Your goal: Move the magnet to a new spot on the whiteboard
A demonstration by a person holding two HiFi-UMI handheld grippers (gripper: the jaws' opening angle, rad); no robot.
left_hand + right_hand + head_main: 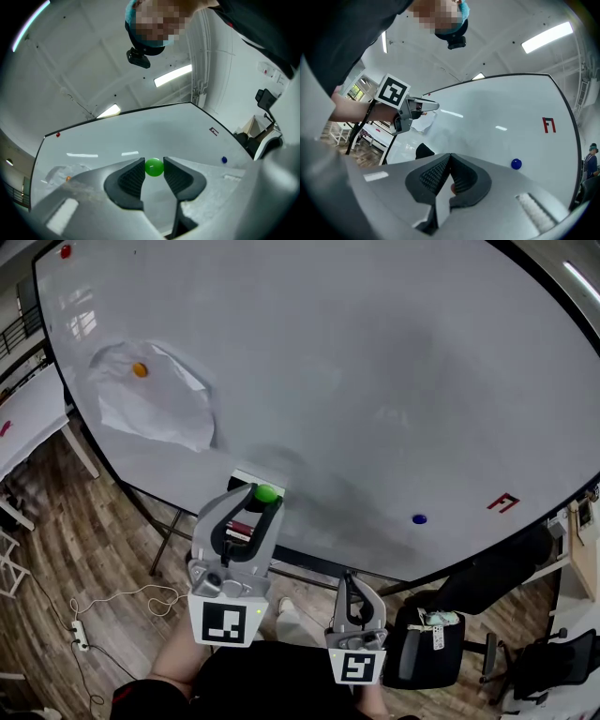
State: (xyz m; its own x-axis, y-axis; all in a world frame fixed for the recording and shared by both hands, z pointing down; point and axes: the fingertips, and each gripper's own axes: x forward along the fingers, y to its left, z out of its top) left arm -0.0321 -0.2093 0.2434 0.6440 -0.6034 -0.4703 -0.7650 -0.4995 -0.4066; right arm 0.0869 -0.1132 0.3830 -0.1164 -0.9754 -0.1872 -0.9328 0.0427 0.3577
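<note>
A green ball magnet (267, 493) sits between the tips of my left gripper (260, 496), which is shut on it, close to the lower edge of the whiteboard (356, 381). In the left gripper view both ribbed pads press the green magnet (154, 167), with the board behind it; whether the magnet touches the board I cannot tell. My right gripper (349, 577) hangs lower and to the right, below the board's edge. Its jaws are shut together with nothing between them in the right gripper view (450, 158).
A blue magnet (419, 518) and a red mark (503, 503) are at the board's lower right. An orange magnet (140, 370) pins crumpled paper (159, 399) at the left; a red magnet (65, 251) is top left. A black chair (427, 638) stands below right, a white table (28, 413) at the left.
</note>
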